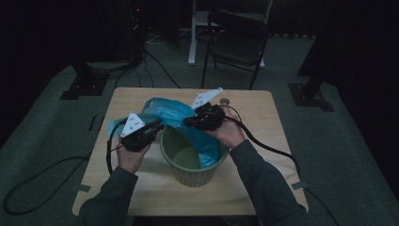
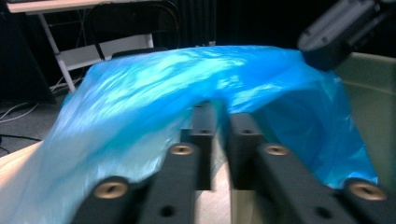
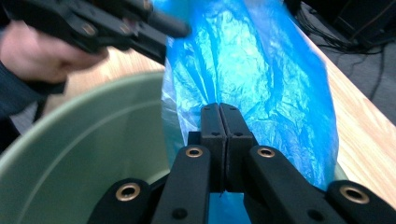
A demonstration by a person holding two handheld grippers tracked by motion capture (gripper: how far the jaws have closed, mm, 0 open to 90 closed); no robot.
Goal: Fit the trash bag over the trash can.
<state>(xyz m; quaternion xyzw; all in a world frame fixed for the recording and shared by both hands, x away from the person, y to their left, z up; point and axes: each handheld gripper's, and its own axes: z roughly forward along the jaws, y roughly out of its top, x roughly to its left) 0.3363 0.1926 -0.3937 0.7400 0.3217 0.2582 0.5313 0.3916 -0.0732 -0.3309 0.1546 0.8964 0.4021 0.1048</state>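
A green ribbed bin stands in the middle of the wooden table. A blue plastic bag is draped over its far rim, partly inside and partly spread on the table behind. My right gripper reaches in from the right over that rim. In the right gripper view its jaws are pressed together on the bag film at the bin's edge. My left gripper points at the bag from the left. Its jaws stand slightly apart just under the bag's edge, not pinching it.
The bare tabletop lies in front of the bin and to its right. A small round object lies near the far edge. Behind the table stand a black folding chair and dark stands, with cables on the floor.
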